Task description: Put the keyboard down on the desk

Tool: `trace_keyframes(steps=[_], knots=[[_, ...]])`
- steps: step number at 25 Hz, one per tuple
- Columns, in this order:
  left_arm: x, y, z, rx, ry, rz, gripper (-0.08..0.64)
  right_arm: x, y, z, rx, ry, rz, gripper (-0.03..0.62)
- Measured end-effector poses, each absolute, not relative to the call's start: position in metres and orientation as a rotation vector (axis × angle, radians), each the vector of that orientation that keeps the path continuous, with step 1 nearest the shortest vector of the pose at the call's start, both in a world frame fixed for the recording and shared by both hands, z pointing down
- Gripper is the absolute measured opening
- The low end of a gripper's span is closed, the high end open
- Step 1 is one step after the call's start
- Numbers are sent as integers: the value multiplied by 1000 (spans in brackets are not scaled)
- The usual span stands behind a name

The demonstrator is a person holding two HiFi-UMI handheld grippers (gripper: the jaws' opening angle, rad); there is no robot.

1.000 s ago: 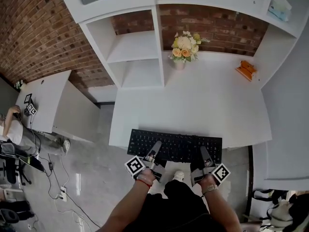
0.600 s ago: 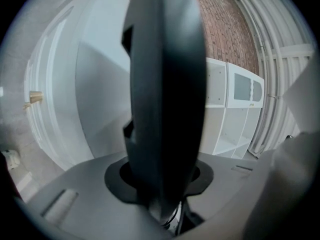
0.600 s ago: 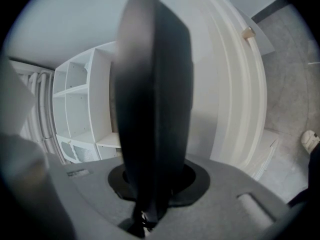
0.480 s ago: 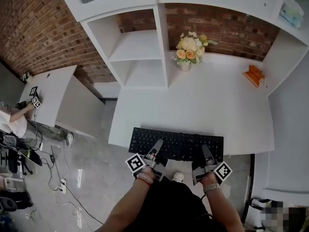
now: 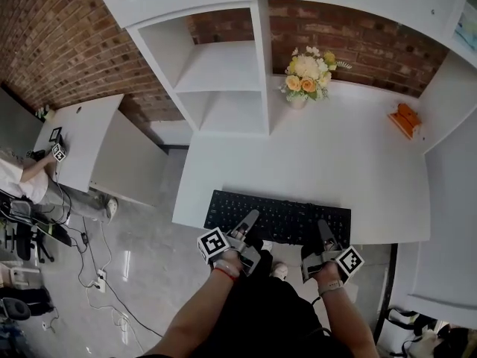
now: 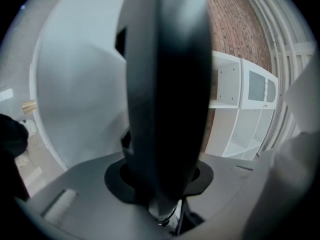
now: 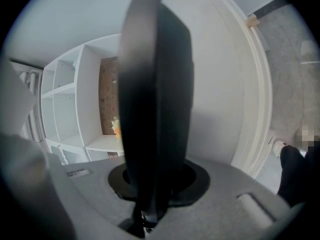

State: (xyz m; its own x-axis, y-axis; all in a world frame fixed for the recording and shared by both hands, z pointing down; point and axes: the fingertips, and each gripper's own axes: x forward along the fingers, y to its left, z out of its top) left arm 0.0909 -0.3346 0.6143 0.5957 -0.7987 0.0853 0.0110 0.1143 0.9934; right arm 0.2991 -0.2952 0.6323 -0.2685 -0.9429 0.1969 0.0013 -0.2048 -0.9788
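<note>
The black keyboard (image 5: 279, 218) lies flat across the front edge of the white desk (image 5: 313, 162), its near edge just past the rim. My left gripper (image 5: 247, 230) straddles the near-left edge of the keyboard (image 6: 165, 99), which stands edge-on between the jaws; they look slack around it. At the near-right edge my right gripper (image 5: 326, 239) is shut on the keyboard (image 7: 155, 109), which fills the middle of the right gripper view.
A vase of flowers (image 5: 308, 77) stands at the back of the desk and a small orange thing (image 5: 406, 118) at the back right. White shelves (image 5: 223, 73) rise behind. To the left are a lower white desk (image 5: 82, 136) and a person (image 5: 15, 174).
The keyboard and both grippers have moved a little further over the desk's front edge. The head view has shifted, so the desk sits more to the right.
</note>
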Motion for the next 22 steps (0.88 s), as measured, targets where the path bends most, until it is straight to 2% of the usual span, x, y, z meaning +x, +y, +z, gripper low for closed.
trace_keyframes(steps=[13,22], knots=[[91,-390,629,1288,-749,-595,95,297,-343,640,-1264,1206,-1594,64],[96,-419,629,1254,-721,-536,146,299,-370,644,-1299,1122,-1630,63]])
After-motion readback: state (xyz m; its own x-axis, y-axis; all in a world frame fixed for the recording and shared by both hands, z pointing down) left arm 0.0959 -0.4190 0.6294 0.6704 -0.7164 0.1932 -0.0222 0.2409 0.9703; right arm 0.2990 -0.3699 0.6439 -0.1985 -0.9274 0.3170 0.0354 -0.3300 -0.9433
